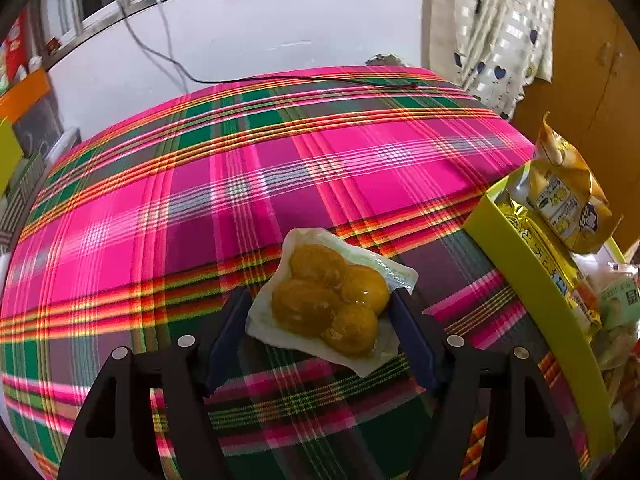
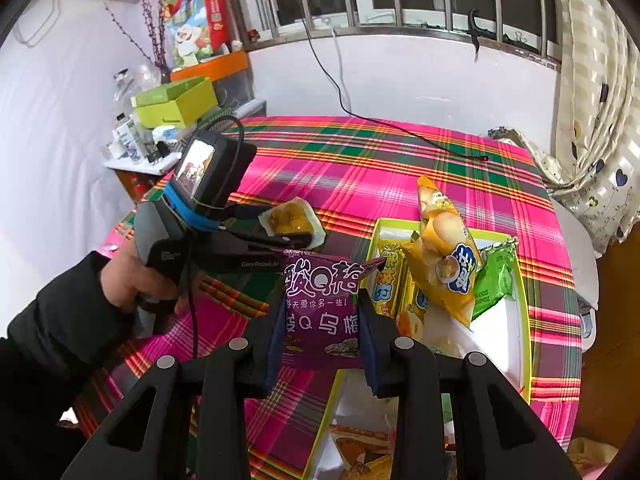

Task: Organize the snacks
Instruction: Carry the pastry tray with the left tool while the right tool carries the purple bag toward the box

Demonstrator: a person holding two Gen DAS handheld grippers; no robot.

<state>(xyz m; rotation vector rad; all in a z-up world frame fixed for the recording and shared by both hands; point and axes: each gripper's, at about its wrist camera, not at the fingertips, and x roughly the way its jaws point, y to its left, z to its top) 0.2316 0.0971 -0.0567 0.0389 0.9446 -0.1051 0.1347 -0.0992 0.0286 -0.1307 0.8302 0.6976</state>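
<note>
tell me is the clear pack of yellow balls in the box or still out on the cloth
Out. The clear pack lies on the plaid cloth between the open left gripper, beside the yellow-green box, not in it.

Your left gripper (image 1: 320,320) stands wide open around a clear pouch of yellow dumplings (image 1: 332,300) lying on the plaid tabletop (image 1: 200,200); a yellow-green box (image 1: 532,280) of snacks sits right.

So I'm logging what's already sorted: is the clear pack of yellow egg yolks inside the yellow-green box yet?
No, the clear pack of yellow egg yolks lies on the plaid tablecloth, outside the yellow-green box.
</note>
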